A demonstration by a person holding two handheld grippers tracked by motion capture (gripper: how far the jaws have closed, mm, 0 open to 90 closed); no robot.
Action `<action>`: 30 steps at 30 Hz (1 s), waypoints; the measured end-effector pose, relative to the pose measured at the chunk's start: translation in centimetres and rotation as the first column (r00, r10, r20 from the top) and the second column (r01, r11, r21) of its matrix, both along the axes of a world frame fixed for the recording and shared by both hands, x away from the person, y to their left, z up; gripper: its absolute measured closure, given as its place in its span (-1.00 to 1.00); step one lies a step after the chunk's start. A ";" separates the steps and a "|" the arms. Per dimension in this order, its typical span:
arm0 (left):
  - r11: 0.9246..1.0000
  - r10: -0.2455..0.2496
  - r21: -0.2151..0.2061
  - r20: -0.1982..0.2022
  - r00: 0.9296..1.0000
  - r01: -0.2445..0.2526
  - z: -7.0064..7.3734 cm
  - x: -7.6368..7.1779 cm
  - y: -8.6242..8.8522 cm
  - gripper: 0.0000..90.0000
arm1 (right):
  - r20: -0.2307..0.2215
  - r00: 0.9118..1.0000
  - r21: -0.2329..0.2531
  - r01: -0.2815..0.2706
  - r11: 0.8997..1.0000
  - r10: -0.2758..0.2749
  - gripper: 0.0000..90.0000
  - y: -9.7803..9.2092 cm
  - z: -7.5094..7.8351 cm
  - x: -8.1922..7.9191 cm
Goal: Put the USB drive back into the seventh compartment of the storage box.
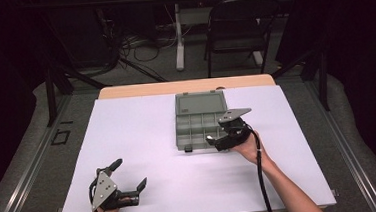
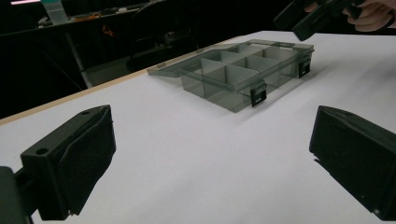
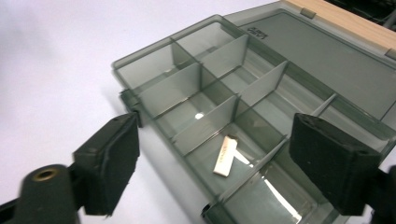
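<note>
Box: grey see-through box (image 1: 201, 125) lies on the white surface (image 1: 144, 154), toward its far middle, lid (image 1: 201, 103) swung flat open on the far side.
Compartments: thin dividers split the tray into small cells; two black latches (image 2: 258, 96) sit on the near wall.
Strip: small white strip (image 3: 225, 156) lies flat in one cell near the right end, tilted, touching no divider that can be made out.
Right hand-held gripper (image 1: 217, 138): hovers over the box's near right corner, jaws spread wide, holding nothing.
Left hand-held gripper (image 1: 129, 176): low over the surface's near left part, well apart from the box, jaws spread, nothing between them.
</note>
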State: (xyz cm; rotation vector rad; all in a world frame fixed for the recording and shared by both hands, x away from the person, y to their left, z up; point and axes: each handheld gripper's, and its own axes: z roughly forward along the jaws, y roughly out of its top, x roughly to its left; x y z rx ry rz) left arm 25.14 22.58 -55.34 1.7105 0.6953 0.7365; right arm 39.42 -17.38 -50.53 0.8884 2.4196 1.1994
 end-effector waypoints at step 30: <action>1.000 0.000 -0.002 -0.010 1.000 0.000 -0.1 0.0 0.0 -0.99 | 0.066 0.995 0.045 -0.072 0.996 0.069 -0.97 -4.1 1.2 -7.6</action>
